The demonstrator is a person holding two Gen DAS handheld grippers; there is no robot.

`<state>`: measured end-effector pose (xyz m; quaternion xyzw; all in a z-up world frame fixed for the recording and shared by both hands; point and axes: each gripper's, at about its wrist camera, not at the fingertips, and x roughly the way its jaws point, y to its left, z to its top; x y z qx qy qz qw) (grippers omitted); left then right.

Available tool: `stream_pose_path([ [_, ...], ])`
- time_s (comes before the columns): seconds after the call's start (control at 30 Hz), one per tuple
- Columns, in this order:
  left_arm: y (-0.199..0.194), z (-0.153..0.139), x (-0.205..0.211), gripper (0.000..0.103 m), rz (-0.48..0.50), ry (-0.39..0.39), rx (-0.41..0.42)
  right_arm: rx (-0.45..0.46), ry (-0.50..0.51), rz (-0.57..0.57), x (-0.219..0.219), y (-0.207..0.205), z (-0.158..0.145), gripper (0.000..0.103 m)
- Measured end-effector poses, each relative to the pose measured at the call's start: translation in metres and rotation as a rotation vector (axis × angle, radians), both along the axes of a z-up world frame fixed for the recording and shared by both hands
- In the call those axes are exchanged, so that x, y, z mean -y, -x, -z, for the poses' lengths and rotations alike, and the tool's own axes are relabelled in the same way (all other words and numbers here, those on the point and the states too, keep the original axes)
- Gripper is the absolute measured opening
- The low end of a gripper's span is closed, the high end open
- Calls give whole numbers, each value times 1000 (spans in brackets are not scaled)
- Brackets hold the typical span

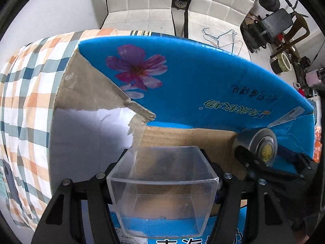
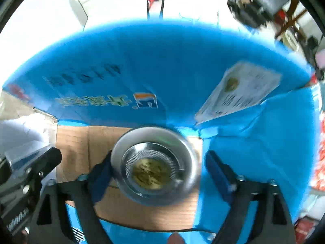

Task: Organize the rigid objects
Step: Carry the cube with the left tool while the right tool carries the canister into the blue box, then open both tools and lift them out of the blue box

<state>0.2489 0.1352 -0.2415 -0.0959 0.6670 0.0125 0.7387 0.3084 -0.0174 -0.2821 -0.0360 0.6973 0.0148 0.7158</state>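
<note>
Left gripper (image 1: 162,183) is closed on a clear plastic box (image 1: 162,191) (light, stiff, slippery; best held by opposite walls); right gripper (image 2: 156,168), parted, has the round metal tin (image 2: 154,166) released over the cardboard box (image 2: 162,61).

— Where does my left gripper (image 1: 162,185) sit?

— Over the near edge of the cardboard box (image 1: 182,138), with the clear container (image 1: 162,187) between its fingers. The box's far flap (image 1: 203,81) stands up behind it, and a torn flap (image 1: 97,89) rises to the left.

— And my right gripper (image 2: 156,168)?

— To the right of the left one, also inside the box. The round metal piece (image 2: 154,166) lies between its fingers, touching the left finger, apart from the right finger, above the box floor.

— What's around the box?

— I see a checked cloth (image 1: 24,93) left of it, two chairs (image 1: 142,2) behind it, and wire hangers (image 1: 223,38) on the right-hand chair's seat.
</note>
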Motion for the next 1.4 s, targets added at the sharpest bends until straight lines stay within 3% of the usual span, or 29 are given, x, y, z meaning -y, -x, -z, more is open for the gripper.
stream_pose_path([
  [0.23,-11,3,-1,62,7,52,-17,-1,85,-83,11,16,-19,96],
  [0.4,-27,12,22,62,61,89,-45,-65,52,-63,22,14,-16,97],
  [0.63,-44,26,51,63,143,115,-82,-53,78,-65,22,14,-10,99],
  [0.8,-46,28,48,63,122,143,-120,-51,75,-50,12,6,-8,99],
  [0.83,-44,26,47,63,127,144,-120,-48,73,-47,13,7,-7,99],
  [0.87,-44,23,47,69,131,139,-114,-43,71,-42,8,17,-14,99],
  [0.9,-43,20,46,77,135,129,-107,-40,66,-34,7,20,-17,99],
  [0.93,-41,16,46,91,140,110,-99,-38,58,-24,10,20,-18,99],
  [1.03,-37,7,40,101,145,82,-77,-38,21,17,16,21,-21,99],
  [1.17,-20,-13,26,103,115,66,-43,-11,-1,61,33,28,-43,99],
  [1.4,30,-71,13,103,55,-50,74,23,-8,96,51,73,-93,99],
])
